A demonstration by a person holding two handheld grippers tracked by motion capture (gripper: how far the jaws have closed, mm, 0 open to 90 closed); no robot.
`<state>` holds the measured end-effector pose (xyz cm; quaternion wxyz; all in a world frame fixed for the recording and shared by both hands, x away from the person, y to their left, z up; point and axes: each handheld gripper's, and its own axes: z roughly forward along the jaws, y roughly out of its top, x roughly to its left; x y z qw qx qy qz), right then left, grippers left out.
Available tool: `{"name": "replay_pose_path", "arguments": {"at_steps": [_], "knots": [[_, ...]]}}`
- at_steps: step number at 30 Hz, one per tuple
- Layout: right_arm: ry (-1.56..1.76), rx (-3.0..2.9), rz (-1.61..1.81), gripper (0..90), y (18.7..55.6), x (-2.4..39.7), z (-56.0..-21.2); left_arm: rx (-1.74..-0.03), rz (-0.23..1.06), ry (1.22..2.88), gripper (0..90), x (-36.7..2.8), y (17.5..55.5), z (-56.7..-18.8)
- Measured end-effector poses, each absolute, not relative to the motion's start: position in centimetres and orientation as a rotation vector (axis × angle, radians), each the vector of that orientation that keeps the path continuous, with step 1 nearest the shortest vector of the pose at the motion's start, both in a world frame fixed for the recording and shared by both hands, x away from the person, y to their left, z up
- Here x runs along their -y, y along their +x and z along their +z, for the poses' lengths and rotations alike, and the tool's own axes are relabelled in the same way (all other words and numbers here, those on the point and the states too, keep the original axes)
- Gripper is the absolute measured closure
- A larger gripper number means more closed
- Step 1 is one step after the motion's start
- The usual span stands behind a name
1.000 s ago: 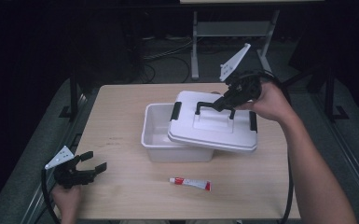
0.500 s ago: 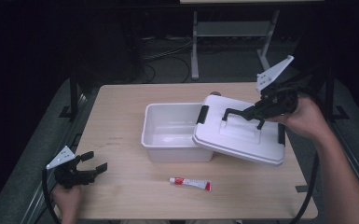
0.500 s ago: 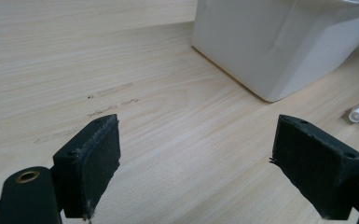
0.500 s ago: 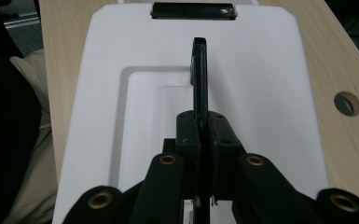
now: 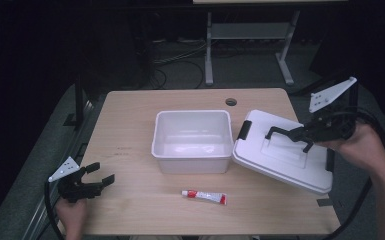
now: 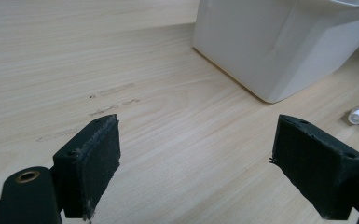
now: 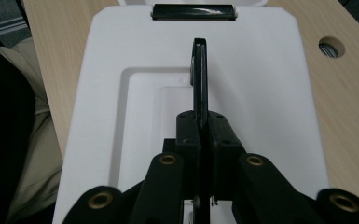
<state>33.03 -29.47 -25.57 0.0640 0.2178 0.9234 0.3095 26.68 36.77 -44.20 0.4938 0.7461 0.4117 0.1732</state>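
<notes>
A white open bin (image 5: 192, 140) stands in the middle of the wooden table (image 5: 130, 125). To its right a white lid (image 5: 280, 157) with black latches hangs tilted over the table's right edge. My right gripper (image 5: 300, 135) is shut on the lid's black handle (image 7: 199, 74), which stands upright between the jaws in the right gripper view. My left gripper (image 5: 100, 180) rests open at the table's front left corner, nothing between its pads (image 6: 98, 156). The bin's wall (image 6: 279, 42) lies ahead of it. A red and white tube (image 5: 204, 197) lies in front of the bin.
A round cable hole (image 5: 231, 102) sits at the table's far edge, right of centre. Behind the table, a metal stand (image 5: 245, 45) and cables lie on the dark floor. A trouser leg (image 7: 28, 135) appears left of the lid in the right gripper view.
My right gripper has carried the lid off the bin to the right, out past the table's right side. The bin now stands uncovered. The left gripper has stayed put.
</notes>
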Motion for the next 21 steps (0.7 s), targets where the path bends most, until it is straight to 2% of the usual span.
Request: {"name": "replay_pose_path", "arguments": {"at_steps": [7, 12, 21], "knots": [[0.758, -2.775, 0.948, 84.2, 31.5, 32.1, -28.2, -1.001, 0.416, 1.812, 14.5, -36.6, 26.7, -44.2], [0.796, -2.774, 0.945, 84.2, 31.1, 32.7, -29.5, -1.000, 0.420, 1.816, 14.5, -36.5, 26.7, -44.2], [0.851, -2.808, 0.947, 84.2, 31.3, 32.8, -34.0, -1.002, 0.424, 1.812, 14.5, -36.8, 26.7, -44.3]]}}
